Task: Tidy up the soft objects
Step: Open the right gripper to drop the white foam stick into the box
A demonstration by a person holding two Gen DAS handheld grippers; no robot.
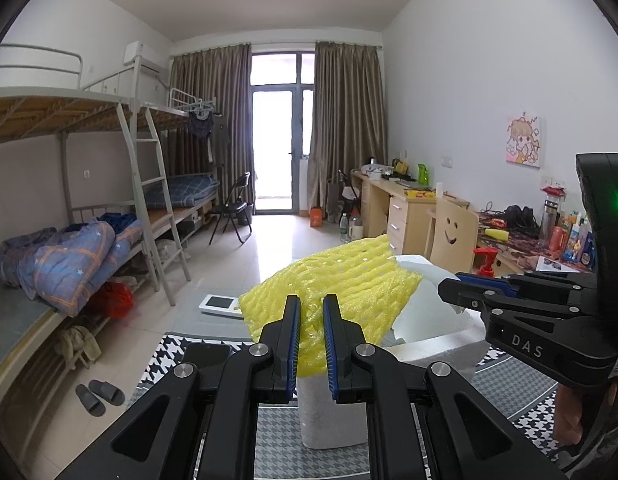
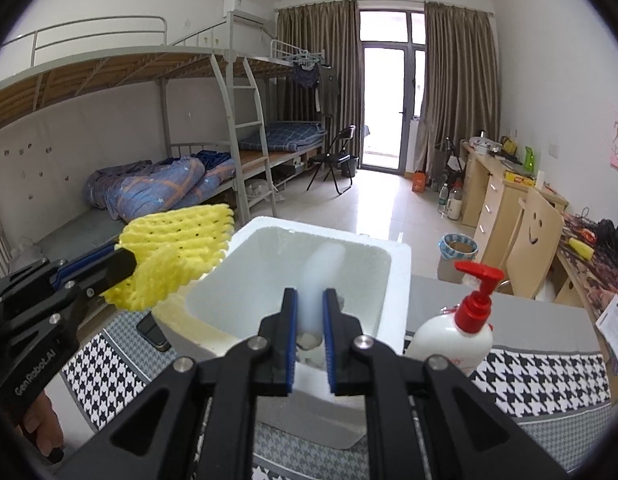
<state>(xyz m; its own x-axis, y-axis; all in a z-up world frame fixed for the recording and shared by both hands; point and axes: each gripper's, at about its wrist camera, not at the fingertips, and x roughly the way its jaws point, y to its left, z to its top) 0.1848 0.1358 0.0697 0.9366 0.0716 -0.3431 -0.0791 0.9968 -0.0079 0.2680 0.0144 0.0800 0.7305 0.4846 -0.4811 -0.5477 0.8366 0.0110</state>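
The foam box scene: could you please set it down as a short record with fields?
surface: houndstooth cloth
container: white foam box, open on top
left hand-held gripper: shut on yellow foam net, held by the box's rim
right hand-held gripper: shut on white foam piece, above the box opening
beside box: red-pump lotion bottle, upright

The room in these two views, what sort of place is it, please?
Most likely a shared dormitory room: metal bunk beds with a ladder line one wall, and a row of wooden desks with a chair lines the other wall.
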